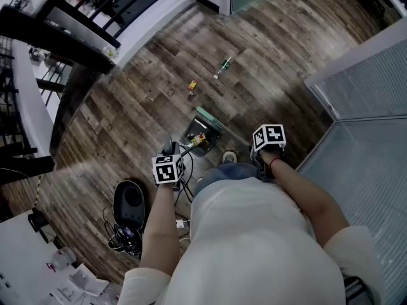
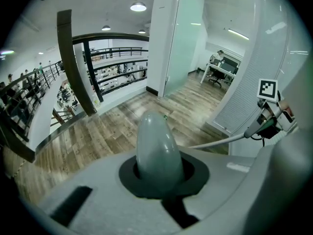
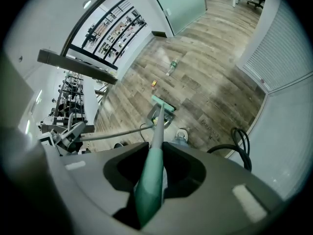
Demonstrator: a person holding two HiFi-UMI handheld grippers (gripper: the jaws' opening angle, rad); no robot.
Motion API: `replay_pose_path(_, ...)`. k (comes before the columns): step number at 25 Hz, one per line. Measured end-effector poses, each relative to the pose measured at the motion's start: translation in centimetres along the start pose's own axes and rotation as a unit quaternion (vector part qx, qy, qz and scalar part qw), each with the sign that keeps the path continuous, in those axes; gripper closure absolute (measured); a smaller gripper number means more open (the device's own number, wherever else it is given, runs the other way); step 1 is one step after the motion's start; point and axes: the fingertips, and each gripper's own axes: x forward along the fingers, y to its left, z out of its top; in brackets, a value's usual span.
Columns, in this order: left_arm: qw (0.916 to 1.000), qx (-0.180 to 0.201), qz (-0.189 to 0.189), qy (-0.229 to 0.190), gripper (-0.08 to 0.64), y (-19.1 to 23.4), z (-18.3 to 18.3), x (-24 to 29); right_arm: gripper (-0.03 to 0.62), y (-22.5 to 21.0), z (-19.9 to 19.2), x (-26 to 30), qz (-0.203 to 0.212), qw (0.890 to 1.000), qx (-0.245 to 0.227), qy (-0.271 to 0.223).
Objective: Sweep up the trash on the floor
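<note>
Gripping the rounded grey-green top of the long dustpan handle (image 2: 155, 148), the left gripper (image 1: 170, 157) has its jaws pressed onto it. To its near left lie a black rounded device (image 1: 129, 202) and a tangle of dark cables (image 1: 124, 239). The grey open-mouthed dustpan (image 1: 187, 135) sits on the brown wood-plank floor (image 1: 127, 126), just left of the person's shoe (image 1: 229, 156), with yellowish scraps (image 1: 198, 140) inside it. The flat teal broom head (image 1: 210, 117) touches the dustpan's far edge. Farther out, apart from the broom head, lies a small yellow scrap (image 1: 192, 86). Beyond that, to the right, is a green-and-white bottle-like piece (image 1: 222, 67). The right gripper (image 1: 266, 146) pinches the teal broom handle (image 3: 149, 190) between its jaws. Bare planks spread around both loose pieces. A white curb (image 1: 159, 27) under a black railing (image 1: 82, 11) bounds the far left, and a frosted glass wall (image 1: 369, 138) bounds the right.
</note>
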Motion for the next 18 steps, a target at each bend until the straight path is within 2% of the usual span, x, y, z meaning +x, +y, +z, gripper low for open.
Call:
replay_pose_path(7, 0.9989, -0.034, 0.029, -0.013, 0.548, 2.1, 1.8, -0.4, 0.494, 0.5, 1.9, -0.7, 0.011, 1.000, 0.013, -0.019)
replay_pose_path(18, 0.9958, -0.059, 0.062, -0.032, 0.548, 4.5, 4.8, -0.4, 0.494, 2.1, 6.0, -1.8, 0.026, 0.998, 0.028, -0.047)
